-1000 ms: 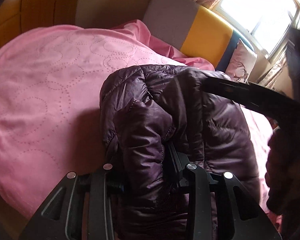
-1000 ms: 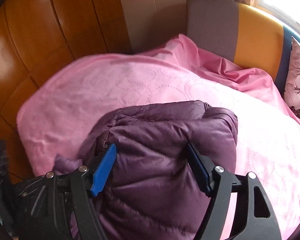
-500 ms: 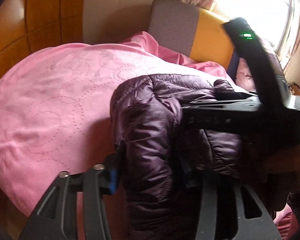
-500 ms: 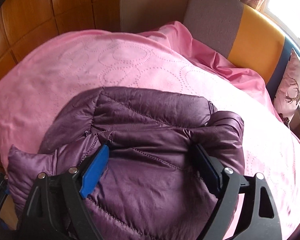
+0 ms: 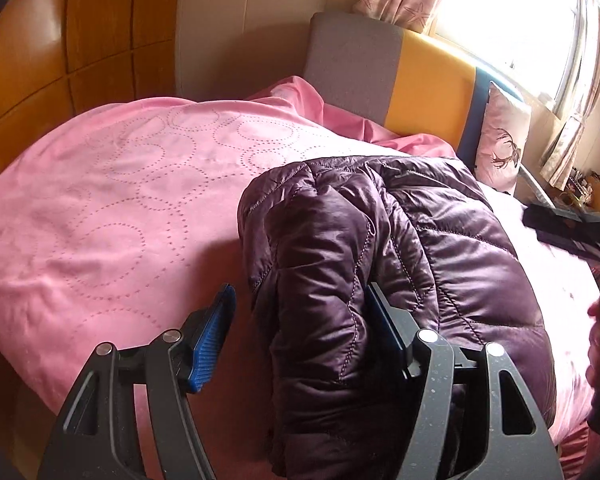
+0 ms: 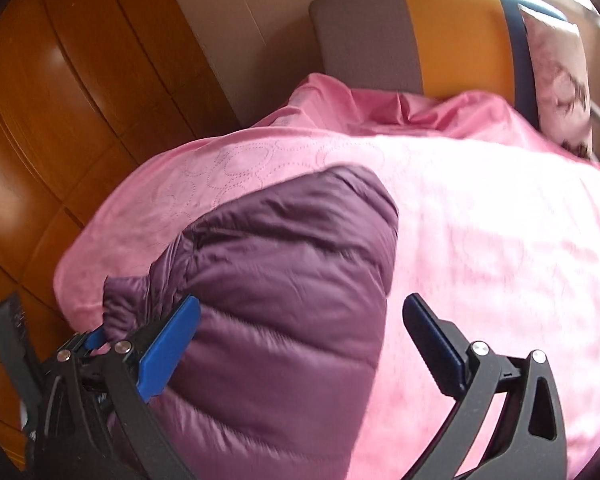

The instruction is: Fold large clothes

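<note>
Both grippers, left gripper [image 5: 300, 320] and right gripper [image 6: 300, 344], released the folded jacket [image 5: 380, 264].

The purple jacket [image 5: 400, 264] is glossy quilted cloth, lying on a matt pink bedspread [image 5: 112, 216] stitched with dotted circles. At upper left, the wooden panelling [image 5: 60, 48] shines; the headboard [image 5: 396, 68] looks cloth-covered.
</note>
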Demonstrator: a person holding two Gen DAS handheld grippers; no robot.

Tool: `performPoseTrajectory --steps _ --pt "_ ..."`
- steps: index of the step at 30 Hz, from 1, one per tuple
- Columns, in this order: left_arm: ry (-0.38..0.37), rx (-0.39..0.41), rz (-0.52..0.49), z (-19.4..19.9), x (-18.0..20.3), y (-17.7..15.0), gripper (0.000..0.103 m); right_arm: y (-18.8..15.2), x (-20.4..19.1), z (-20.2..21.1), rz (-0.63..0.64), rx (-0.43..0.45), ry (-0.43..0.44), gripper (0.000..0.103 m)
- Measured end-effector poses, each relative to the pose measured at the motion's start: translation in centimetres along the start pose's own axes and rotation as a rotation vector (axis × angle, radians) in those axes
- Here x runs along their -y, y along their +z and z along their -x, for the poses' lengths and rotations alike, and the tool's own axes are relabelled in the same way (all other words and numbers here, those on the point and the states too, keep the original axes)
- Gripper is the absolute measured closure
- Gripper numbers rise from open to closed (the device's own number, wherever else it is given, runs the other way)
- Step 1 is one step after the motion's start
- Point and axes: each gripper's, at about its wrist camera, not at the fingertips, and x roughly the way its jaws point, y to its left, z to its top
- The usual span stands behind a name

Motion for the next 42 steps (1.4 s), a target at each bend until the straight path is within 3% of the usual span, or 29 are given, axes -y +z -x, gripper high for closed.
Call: performPoseTrajectory --steps 7,12,16,20,26,30,32,34,38,42 --pt "-0.003 -0.004 -0.027 0.1 0.1 -0.2 0.038 -2.4 3.7 1.3 -0.174 -0.012 0.134 0.002" --pt "-0.012 -0.009 -0.034 0.0 0.0 -0.3 0.037 -3.1 4.1 0.9 -0.188 -0.047 0.179 0.002" --pt "-0.042 -0.023 -0.018 -0.5 -0.9 -0.3 0.026 -3.6 4.5 -0.3 -0.214 -0.102 0.259 0.002" --pt "-0.163 -0.069 0.038 -1.9 -3.0 -0.3 0.024 -3.9 4.6 -2.3 -0.198 -0.168 0.295 0.002" --pt "-0.371 -0.127 0.098 -4.6 -5.8 -0.5 0.024 -4.1 5.0 -5.8 -0.255 -0.260 0.459 0.002" --pt "-0.566 -0.170 0.229 -6.5 -7.6 -1.4 0.039 -4.3 4.3 -6.6 -0.255 -0.247 0.494 0.002" --pt "-0.630 -0.166 0.251 -6.7 -7.6 -1.8 0.046 -4.4 3.9 -5.7 -0.222 -0.222 0.490 0.012" --pt "-0.657 -0.151 0.260 -6.6 -7.2 -2.0 0.047 -4.4 3.5 -4.1 -0.177 -0.197 0.487 0.030" --pt "-0.682 -0.145 0.212 -6.6 -4.3 -0.6 0.047 -4.6 4.1 -0.2 -0.117 -0.133 0.443 0.036" --pt "-0.709 -0.187 0.091 -8.2 2.4 2.1 0.047 -4.9 8.6 4.3 -0.163 -0.029 0.356 0.037"
